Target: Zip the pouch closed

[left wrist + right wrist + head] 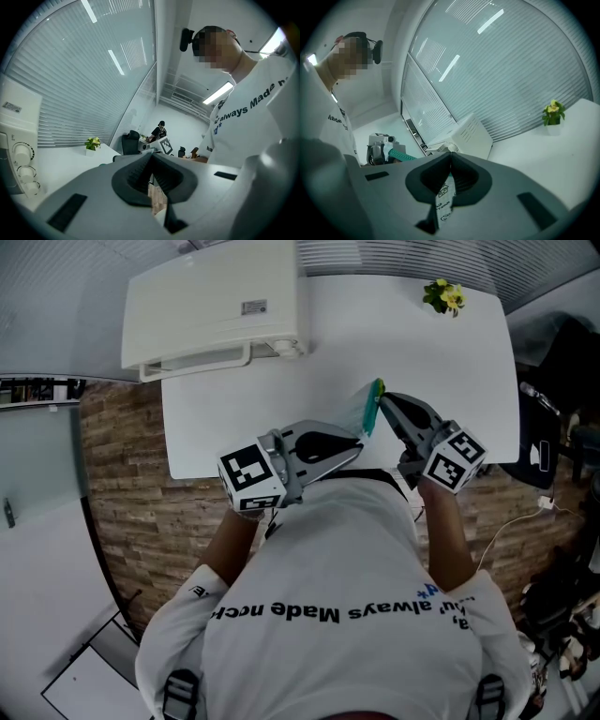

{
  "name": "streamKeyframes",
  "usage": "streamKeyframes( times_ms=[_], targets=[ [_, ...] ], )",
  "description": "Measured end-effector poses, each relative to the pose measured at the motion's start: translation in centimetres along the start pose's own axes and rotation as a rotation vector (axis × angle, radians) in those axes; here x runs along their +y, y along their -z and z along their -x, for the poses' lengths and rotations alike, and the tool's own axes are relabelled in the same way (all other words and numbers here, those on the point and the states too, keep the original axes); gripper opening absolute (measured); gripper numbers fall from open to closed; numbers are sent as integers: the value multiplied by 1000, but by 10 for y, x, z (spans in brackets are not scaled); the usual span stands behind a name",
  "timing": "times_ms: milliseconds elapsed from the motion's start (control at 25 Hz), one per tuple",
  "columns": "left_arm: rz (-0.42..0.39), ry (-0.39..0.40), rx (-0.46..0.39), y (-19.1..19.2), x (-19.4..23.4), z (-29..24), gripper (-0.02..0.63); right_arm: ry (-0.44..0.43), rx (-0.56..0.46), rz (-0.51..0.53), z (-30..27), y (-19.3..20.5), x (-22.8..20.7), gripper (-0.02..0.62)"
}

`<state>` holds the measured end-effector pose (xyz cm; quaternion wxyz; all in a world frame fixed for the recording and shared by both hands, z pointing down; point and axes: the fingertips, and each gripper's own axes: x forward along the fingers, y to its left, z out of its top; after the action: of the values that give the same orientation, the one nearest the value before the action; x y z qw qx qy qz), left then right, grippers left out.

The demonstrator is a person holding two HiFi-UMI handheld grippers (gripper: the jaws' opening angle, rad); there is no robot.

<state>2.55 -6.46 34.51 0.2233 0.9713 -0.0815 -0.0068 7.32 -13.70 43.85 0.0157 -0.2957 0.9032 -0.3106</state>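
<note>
Jaws both clamped on the pouch (pixel 362 414); left gripper (pixel 357 443) better hold firm while right gripper (pixel 382 400) pulls straight along the zipper (pixel 402 155).

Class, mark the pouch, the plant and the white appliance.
pouch (pixel 375 404): head view, on its green zip edge.
plant (pixel 443 296): head view, on its flowers.
appliance (pixel 211 306): head view, on its top panel.

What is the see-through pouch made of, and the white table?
The pouch looks like thin clear plastic film: the table shows through it, and small drawings are printed on it. Its zip strip is green, probably plastic. The table has a smooth matte white top, maybe laminate; hard to tell.
</note>
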Motion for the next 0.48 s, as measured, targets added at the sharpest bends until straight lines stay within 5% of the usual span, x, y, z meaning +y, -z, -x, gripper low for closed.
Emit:
streamKeyframes(
  times_ms=[480],
  targets=[
    [-6,17,4,-1,-4,0,23,23,14,10,-1,3,-9,11]
  ],
)
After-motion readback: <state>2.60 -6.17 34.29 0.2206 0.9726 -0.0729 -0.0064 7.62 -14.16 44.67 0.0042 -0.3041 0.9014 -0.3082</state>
